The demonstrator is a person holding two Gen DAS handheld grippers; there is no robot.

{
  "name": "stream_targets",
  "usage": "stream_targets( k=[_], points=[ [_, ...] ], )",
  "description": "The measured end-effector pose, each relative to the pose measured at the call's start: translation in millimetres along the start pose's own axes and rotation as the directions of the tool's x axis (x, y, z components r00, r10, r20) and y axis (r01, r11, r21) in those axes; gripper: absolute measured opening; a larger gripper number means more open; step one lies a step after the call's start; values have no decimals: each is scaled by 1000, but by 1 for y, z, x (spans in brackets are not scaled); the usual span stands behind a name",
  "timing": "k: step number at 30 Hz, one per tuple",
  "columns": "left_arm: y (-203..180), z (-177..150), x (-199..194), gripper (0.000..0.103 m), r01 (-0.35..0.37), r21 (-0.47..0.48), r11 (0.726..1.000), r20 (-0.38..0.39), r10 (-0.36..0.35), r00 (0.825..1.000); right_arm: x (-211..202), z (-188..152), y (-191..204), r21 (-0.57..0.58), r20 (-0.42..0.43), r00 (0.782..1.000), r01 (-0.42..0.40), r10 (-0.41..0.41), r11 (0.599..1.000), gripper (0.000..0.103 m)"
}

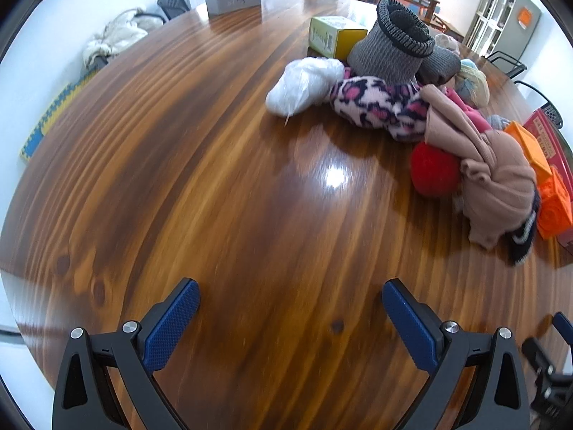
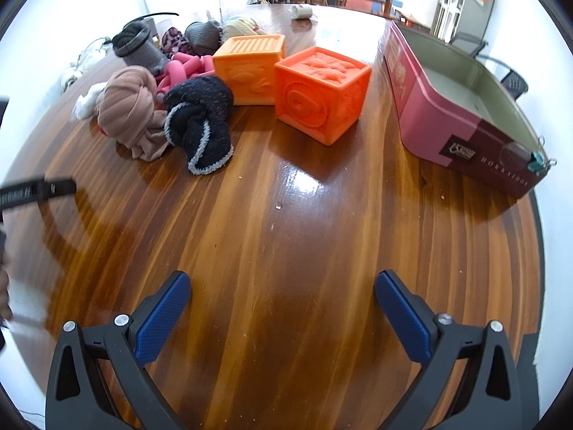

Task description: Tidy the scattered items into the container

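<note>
L gripper (image 1: 290, 319): jaws wide apart, nothing between, over bare table (image 1: 179, 165).
R gripper (image 2: 283, 308): same, empty.
Container (image 2: 422, 107): ahead-right of R gripper.
Orange cubes (image 2: 318, 93), socks (image 2: 200, 122): ahead-left.

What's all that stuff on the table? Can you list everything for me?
table: one, brown wood, under everything
box: one, pink and maroon, open, right side
blocks: two, orange, touching, left of the box
dark sock: one, navy, knotted, before the blocks
tan cloth: one, bundled, beside the dark sock
red ball: one, against the tan cloth
patterned sock: one, pink and navy
grey hat: one, atop the pile
white bag: one, pile's left
yellow carton: one, behind the pile
left gripper: open, empty
right gripper: open, empty
</note>
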State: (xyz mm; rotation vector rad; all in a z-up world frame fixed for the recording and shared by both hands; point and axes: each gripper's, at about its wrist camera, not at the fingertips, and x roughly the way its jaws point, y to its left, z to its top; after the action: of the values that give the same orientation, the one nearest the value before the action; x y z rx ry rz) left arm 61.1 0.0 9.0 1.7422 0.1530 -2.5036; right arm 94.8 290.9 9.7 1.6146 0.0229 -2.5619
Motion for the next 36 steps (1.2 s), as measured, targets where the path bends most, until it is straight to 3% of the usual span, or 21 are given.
stream_targets(
  k=[6,11,13,14,16,21,29,36],
  points=[
    [13,-2,-19,103,23,-2,1000,40,-23,999,-8,12,-32,182,-30,992,-119,126,976,103],
    [38,23,-49,103,26,-26,999,103,-24,994,-23,31,-40,266,-3,984,-172,179,949,103],
    [38,20,-60,103,15,-24,1000,120,-11,993,-34,44,-40,268,29,984,-175,174,947,103],
    [39,40,-59,103,7,-19,1000,126,-4,992,-40,56,-43,269,43,984,-179,174,946,103],
    [44,50,-56,103,-9,-1,1000,133,9,991,-56,63,-50,267,78,983,-183,169,946,103],
    [30,78,-43,103,20,66,998,128,-29,991,-44,93,-35,274,98,985,-165,144,947,103],
    [26,120,4,103,24,107,994,106,-35,994,-21,95,-26,330,37,993,-117,111,937,103],
    [24,135,26,103,45,149,988,92,-60,994,-15,86,-27,364,14,997,-76,76,928,103]
  ],
)
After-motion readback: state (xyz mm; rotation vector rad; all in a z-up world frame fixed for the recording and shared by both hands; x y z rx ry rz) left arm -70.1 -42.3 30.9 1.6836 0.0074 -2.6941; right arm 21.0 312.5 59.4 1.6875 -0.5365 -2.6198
